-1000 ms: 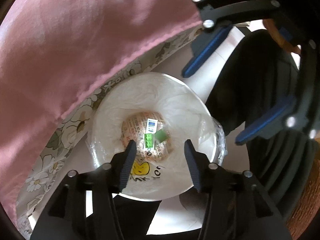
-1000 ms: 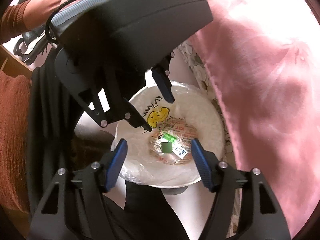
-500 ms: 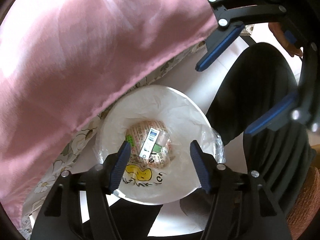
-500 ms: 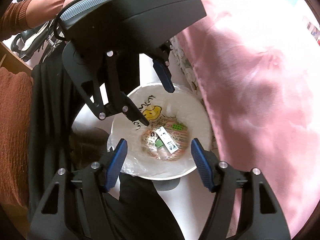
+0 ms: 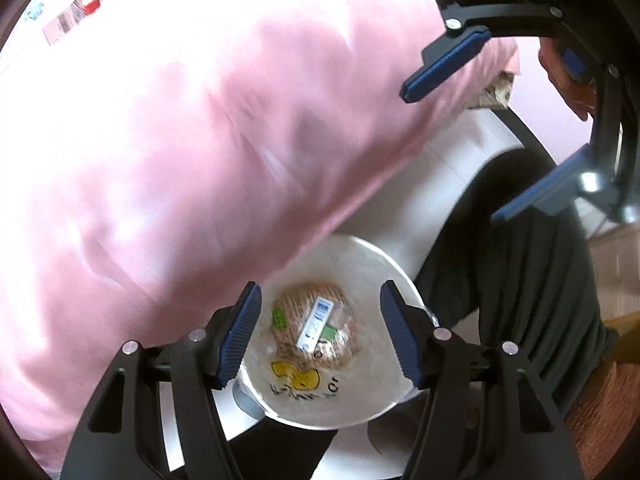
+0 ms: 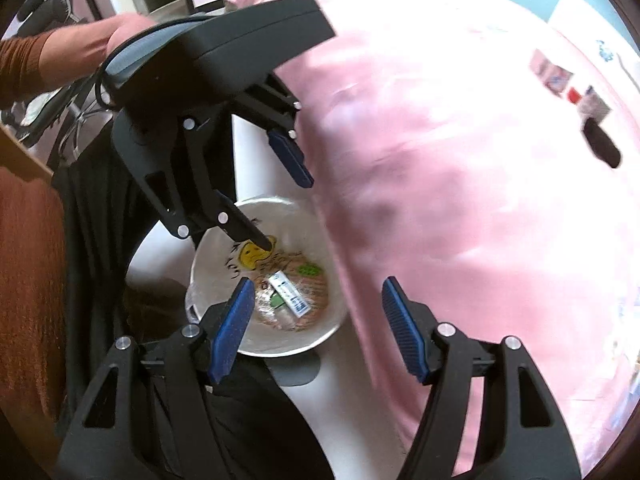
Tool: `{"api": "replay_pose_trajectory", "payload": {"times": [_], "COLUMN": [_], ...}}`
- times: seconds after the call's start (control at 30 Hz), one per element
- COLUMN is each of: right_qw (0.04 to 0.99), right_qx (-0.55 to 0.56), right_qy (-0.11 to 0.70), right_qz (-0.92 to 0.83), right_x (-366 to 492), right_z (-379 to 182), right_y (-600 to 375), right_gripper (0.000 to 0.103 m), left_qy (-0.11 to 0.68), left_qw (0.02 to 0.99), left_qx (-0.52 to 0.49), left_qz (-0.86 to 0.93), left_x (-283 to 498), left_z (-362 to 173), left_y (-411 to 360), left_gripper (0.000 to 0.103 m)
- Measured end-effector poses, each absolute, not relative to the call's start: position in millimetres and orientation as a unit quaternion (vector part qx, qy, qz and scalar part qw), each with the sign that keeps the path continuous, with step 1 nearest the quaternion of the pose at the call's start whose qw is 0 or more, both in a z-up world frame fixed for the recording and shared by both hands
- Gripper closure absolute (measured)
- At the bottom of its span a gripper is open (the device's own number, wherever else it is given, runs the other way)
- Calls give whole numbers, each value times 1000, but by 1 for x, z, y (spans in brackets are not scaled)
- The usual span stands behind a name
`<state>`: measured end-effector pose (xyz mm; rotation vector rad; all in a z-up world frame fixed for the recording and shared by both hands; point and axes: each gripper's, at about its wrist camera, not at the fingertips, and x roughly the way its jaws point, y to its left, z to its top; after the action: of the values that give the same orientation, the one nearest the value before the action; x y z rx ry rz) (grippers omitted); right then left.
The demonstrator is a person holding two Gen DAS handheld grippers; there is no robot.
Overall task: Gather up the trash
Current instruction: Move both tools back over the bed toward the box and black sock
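A white trash bin lined with a plastic bag [image 5: 360,264] [image 6: 256,344] stands on the floor beside the bed. Wrappers lie in it, with a small white-and-blue packet on top [image 5: 314,322] [image 6: 289,295]. My left gripper [image 5: 320,334] is open and empty above the bin. My right gripper [image 6: 320,326] is open and empty above the bin's right rim. Each gripper shows in the other's view: the right one [image 5: 496,132], the left one [image 6: 280,200]. More small packets and a dark object lie far off on the bed [image 5: 86,4] [image 6: 576,96].
A pink blanket [image 5: 180,152] [image 6: 460,184] covers the bed next to the bin. The person's dark trousers [image 5: 520,280] and rust-coloured sleeve [image 6: 28,272] are close to the bin. White floor [image 6: 344,408] lies around it.
Both grippers have risen and pulled back from the bin, which looks smaller and lower. More of the pink bed and the items lying on it have come into view.
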<state>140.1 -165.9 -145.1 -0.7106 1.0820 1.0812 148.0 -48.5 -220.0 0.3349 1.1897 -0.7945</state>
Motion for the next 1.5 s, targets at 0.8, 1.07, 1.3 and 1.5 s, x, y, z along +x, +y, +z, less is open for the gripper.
{"api": "replay_pose_trajectory", "payload": {"times": [0.8, 1.07, 1.3, 1.5], "right_qw": [713, 721, 722, 724], "right_qx": [-333, -337, -336, -328], "right_qy": [451, 446, 454, 455], "right_qz": [421, 409, 400, 401], "right_x": [234, 269, 302, 326], "right_z": [-61, -44, -32, -23], "right_y": [-196, -195, -195, -193], "right_gripper": [37, 37, 37, 37], "left_qy": [471, 461, 452, 457], "left_qw": [812, 827, 833, 837], "left_qx": [130, 122, 123, 122], "left_qz": [-319, -298, -293, -275], "left_x": [228, 269, 302, 332], "left_z": [-101, -62, -39, -33], "left_y": [-35, -19, -13, -11], "left_gripper": [33, 29, 27, 25]}}
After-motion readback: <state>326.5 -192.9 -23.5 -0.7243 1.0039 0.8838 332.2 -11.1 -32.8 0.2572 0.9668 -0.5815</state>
